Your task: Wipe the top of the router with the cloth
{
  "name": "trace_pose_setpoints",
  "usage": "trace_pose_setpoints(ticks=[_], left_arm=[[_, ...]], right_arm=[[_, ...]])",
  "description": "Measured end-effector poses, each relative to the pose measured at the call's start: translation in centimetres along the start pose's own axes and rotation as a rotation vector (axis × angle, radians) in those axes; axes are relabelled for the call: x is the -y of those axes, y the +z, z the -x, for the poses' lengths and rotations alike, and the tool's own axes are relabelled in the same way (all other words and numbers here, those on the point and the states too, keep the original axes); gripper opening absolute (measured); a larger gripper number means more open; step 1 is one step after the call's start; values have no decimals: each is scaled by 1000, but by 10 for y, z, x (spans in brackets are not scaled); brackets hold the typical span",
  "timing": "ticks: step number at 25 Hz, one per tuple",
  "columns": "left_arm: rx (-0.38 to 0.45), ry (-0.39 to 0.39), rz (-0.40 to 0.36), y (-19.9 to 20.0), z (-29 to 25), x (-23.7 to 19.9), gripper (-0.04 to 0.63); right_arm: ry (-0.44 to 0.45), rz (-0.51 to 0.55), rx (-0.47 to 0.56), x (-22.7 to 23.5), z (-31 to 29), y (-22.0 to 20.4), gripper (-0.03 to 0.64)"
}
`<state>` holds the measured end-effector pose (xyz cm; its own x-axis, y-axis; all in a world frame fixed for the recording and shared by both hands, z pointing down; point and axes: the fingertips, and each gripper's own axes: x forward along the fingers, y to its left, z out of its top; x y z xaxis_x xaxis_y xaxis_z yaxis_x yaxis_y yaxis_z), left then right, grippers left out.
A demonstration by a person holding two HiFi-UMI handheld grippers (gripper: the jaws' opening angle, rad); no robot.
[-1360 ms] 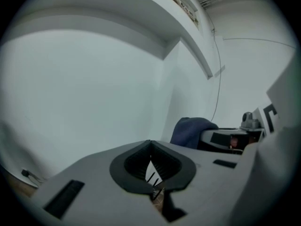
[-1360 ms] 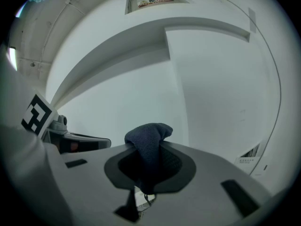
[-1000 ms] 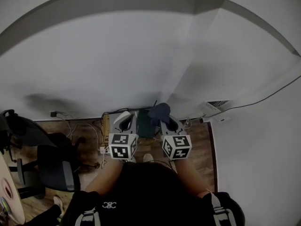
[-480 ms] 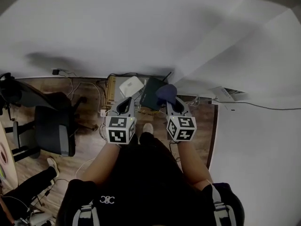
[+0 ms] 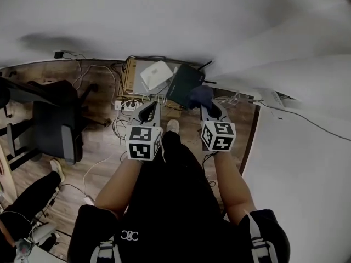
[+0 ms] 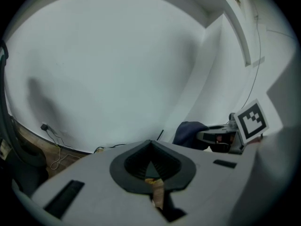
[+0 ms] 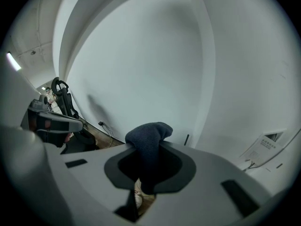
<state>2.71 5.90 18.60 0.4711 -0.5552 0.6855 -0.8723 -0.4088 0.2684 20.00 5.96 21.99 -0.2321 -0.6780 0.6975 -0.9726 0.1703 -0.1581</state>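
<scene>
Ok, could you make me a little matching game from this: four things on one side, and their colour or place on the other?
Things:
1 cloth
2 router
3 flat box
4 office chair

Descriptions:
A white, right beside the router
B dark blue, pinched in the fingers of the right gripper
C far left of the head view
D black, thin antenna sticking out

Pairs: 1-B, 2-D, 3-A, 4-C
</scene>
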Motion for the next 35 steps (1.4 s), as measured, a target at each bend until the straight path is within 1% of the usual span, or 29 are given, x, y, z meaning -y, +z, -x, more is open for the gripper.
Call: trace_pose_setpoints(ticks=[5, 7, 10, 14, 17, 19, 21, 23, 26, 28, 30, 33, 35], left_arm=[[-59, -11, 29, -48, -33, -16, 2], [-73, -12, 38, -67, -49, -24, 2], [-79, 13, 46, -92, -75, -45, 2], [-90, 54, 75, -122, -110, -80, 2], [-108, 42, 78, -146, -135, -89, 2], [-121, 19, 85, -162, -151, -87, 2], [-129, 7, 93, -178, -164, -86, 2], [-132, 10, 113, -192, -172, -91, 2], [-140, 23, 147, -211, -176, -103, 2], [-150, 27, 151, -221, -174, -108, 2], [-162, 25, 144, -229, -171, -110, 2], [-173, 22, 135, -238, -167, -114, 2], [-175, 19, 127, -242, -166, -116, 2]], right_arm=[[16, 8, -77, 3, -41, -35, 28], [38, 16, -86, 4, -61, -48, 28], [111, 51, -96, 2, -90, -65, 28], [240, 115, -188, -1, -134, -95, 28], [362, 200, -293, -11, -162, -121, 28], [429, 300, -369, -18, -177, -138, 28], [468, 403, -433, -22, -190, -154, 28], [488, 467, -478, -25, -203, -167, 28], [510, 508, -539, -29, -219, -183, 28], [521, 531, -577, -30, -229, -193, 28], [532, 524, -616, -30, -240, -203, 28], [525, 461, -651, -24, -260, -215, 28], [518, 444, -682, -19, -271, -221, 28]])
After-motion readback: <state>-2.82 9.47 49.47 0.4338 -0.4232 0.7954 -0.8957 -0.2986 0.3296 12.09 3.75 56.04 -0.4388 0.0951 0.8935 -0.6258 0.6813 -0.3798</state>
